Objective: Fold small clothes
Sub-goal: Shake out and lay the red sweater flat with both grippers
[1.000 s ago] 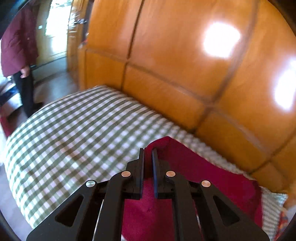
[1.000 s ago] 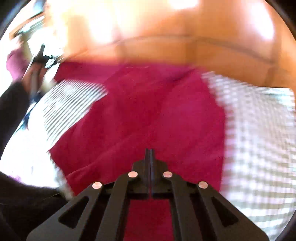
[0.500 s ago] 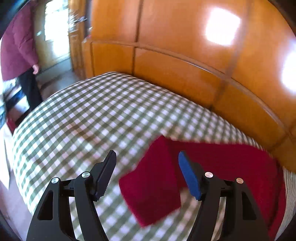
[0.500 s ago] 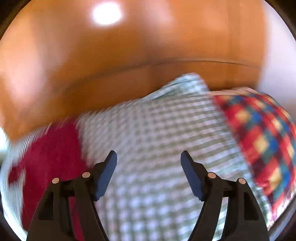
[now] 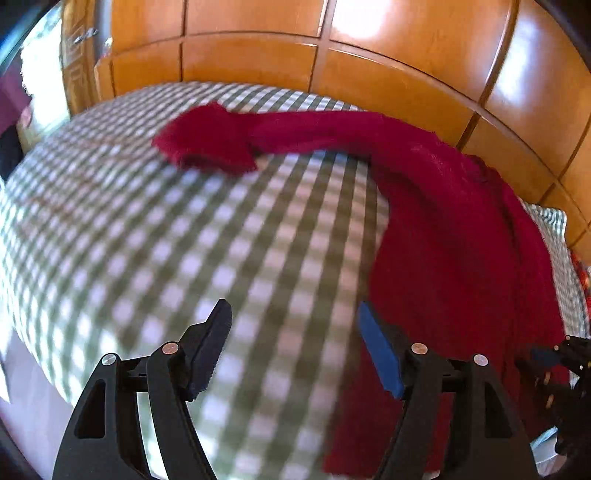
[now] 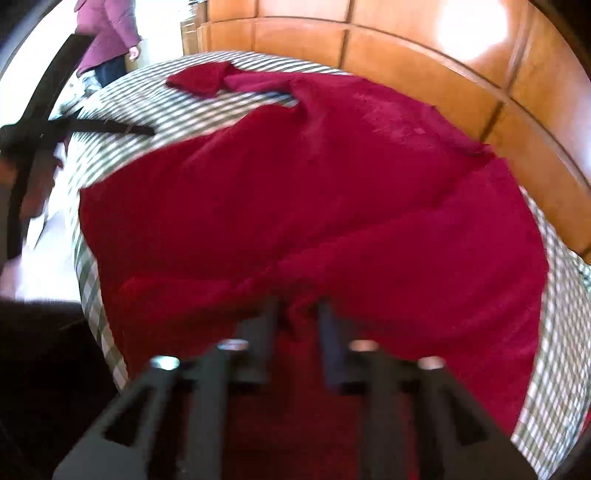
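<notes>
A dark red sweater (image 5: pixel 454 221) lies spread on a green-and-white checked bed (image 5: pixel 221 240), one sleeve (image 5: pixel 207 142) stretched far left. My left gripper (image 5: pixel 295 347) is open and empty above bare bedding, left of the sweater's body. In the right wrist view the sweater (image 6: pixel 332 192) fills the middle, and my right gripper (image 6: pixel 297 325) has its jaws narrowly apart with a fold of the red fabric between them; the view is blurred.
A wooden headboard (image 5: pixel 332 66) runs along the far side of the bed. A person in a purple top (image 6: pixel 110 33) stands at the far left. The left gripper and arm (image 6: pixel 55 125) show at the left of the right wrist view.
The left gripper has pulled back from the sleeve, which now lies far off. The right gripper swung back from the pillow side onto the sweater and narrowed around its near edge.
</notes>
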The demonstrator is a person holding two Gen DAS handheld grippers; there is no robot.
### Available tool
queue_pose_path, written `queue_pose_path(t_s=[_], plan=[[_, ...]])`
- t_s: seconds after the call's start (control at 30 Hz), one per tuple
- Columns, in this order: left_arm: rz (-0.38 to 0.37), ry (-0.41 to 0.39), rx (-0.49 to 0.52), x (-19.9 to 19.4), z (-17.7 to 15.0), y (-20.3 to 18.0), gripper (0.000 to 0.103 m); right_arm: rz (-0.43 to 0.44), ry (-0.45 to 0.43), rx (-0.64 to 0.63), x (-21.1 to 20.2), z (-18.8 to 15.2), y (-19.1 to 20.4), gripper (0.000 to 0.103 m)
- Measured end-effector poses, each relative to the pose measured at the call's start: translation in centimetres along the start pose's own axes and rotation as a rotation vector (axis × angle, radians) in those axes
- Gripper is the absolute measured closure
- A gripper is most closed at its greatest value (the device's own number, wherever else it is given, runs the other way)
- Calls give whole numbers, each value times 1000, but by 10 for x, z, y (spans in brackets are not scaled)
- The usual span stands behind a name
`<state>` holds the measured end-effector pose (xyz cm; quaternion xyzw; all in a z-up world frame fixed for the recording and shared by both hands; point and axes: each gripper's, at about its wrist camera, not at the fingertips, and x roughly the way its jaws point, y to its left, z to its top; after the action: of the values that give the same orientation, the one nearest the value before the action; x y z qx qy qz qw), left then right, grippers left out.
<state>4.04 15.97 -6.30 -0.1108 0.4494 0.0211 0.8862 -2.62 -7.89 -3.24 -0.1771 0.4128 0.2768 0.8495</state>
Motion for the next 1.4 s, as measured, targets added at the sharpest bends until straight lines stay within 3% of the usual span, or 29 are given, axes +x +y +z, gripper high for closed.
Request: queue_pose_path(t_s=[0.07,0.23,0.3,0.37,0.53,0.6,0.63,0.67,0.7,0.8,0.9,0.97,1.07,1.1,1.13,1.17,1.2,1.27,1.33,1.4], plan=[[-55,10,-45,-1,-8,2,33,12,-27,27,-15,-2,-4,101],[-49,-4,-40,-3,-16,-3,33,59,-100,134,-69,-2,-42,101],[-45,1,-41,-2,-16,-3,33,29,-155,209,-104,-7,-79,101],[-44,15,-31,0,-18,-3,33,-62,-210,311,-131,-10,-129,101],[-49,23,11,-1,-24,-9,33,-422,-280,680,-187,-43,-293,103],[-64,27,14,-2,-25,-9,33,-584,-290,821,-203,-68,-354,89],[-85,33,13,-4,-26,-9,33,-653,-282,873,-206,-82,-377,43],[-92,35,15,-5,-27,-9,33,-680,-288,906,-211,-93,-386,16],[-98,37,22,-6,-28,-9,33,-681,-297,928,-214,-103,-390,15],[-160,58,29,-11,-34,-6,33,-552,-244,922,-198,-125,-370,16],[-196,83,37,-10,-42,-7,33,-300,-108,848,-150,-147,-303,16],[-222,88,49,-10,-45,-11,47,-171,-35,801,-125,-158,-257,20],[-231,97,66,-6,-45,-18,55,33,18,756,-95,-167,-187,28],[-233,98,66,-5,-45,-20,59,36,28,729,-88,-168,-170,28],[-237,99,65,-3,-44,-20,71,3,38,678,-84,-164,-148,28],[-255,107,59,-2,-43,-21,90,-26,50,629,-81,-158,-135,34],[-271,117,54,-1,-43,-22,93,-46,61,581,-79,-153,-125,44],[-272,109,71,-4,-42,-28,95,-17,54,528,-81,-145,-116,94],[-291,106,62,-10,-41,-28,95,-27,53,489,-94,-139,-113,95],[-326,98,31,-24,-42,-21,95,16,11,512,-112,-137,-116,95]])
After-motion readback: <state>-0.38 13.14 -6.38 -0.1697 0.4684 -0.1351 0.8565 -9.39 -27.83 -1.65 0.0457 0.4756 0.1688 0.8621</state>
